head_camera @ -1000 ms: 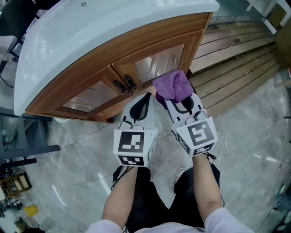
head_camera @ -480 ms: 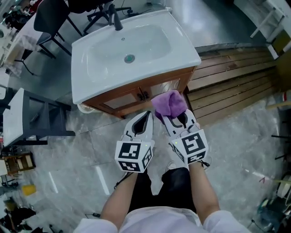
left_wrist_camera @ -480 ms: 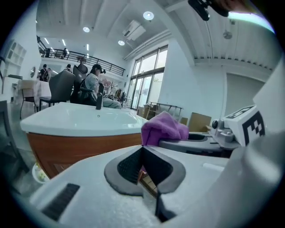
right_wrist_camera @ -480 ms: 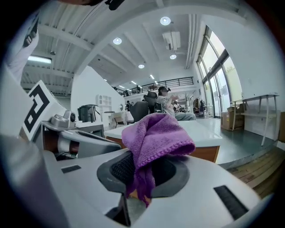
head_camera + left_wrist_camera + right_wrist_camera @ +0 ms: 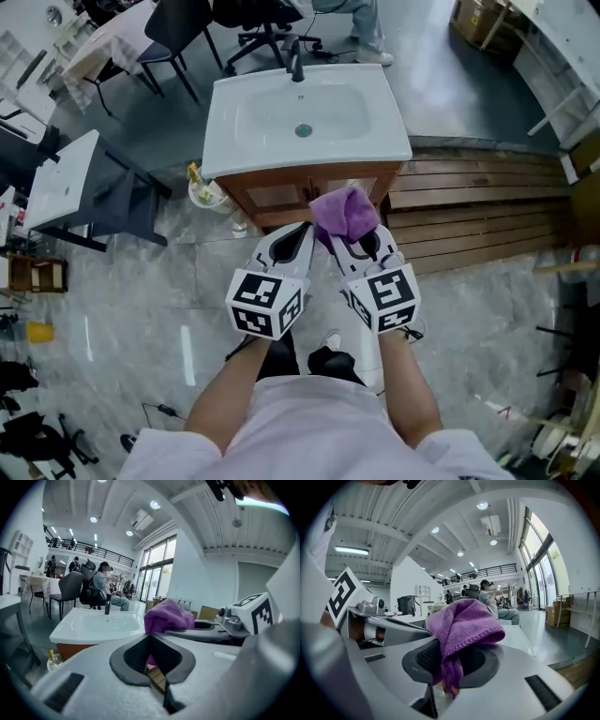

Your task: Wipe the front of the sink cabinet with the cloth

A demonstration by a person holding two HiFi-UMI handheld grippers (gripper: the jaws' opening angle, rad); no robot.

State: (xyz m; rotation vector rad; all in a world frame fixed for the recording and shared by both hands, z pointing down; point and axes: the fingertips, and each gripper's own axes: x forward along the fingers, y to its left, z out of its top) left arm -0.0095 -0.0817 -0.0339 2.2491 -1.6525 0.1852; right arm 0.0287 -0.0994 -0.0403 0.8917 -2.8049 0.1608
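The right gripper (image 5: 443, 665) is clamping a purple cloth (image 5: 464, 625). Its jaws are pressing together on a lower fold, while the rest of the cloth is bunching up above them and drooping over the tips. The left gripper (image 5: 151, 644) is sitting just beside it, on the person's left. Its jaws are closing against each other with nothing between them.

Both grippers are pointing forward at about the same height, toward the sink cabinet (image 5: 281, 195). In the head view the cloth is overlapping the top of the cabinet's wooden front, just under the rim of the white basin (image 5: 300, 117). The left gripper view, though, is showing the basin farther off and lower than the cloth, so the cloth is hanging in the air, not touching the cabinet.

A dark tap (image 5: 296, 61) is standing at the far edge of the basin. Wooden slats (image 5: 478, 216) are lying on the grey floor (image 5: 141, 309) to the right of the cabinet. A white table (image 5: 61, 183) and a dark chair (image 5: 178, 23) are standing off to the left.
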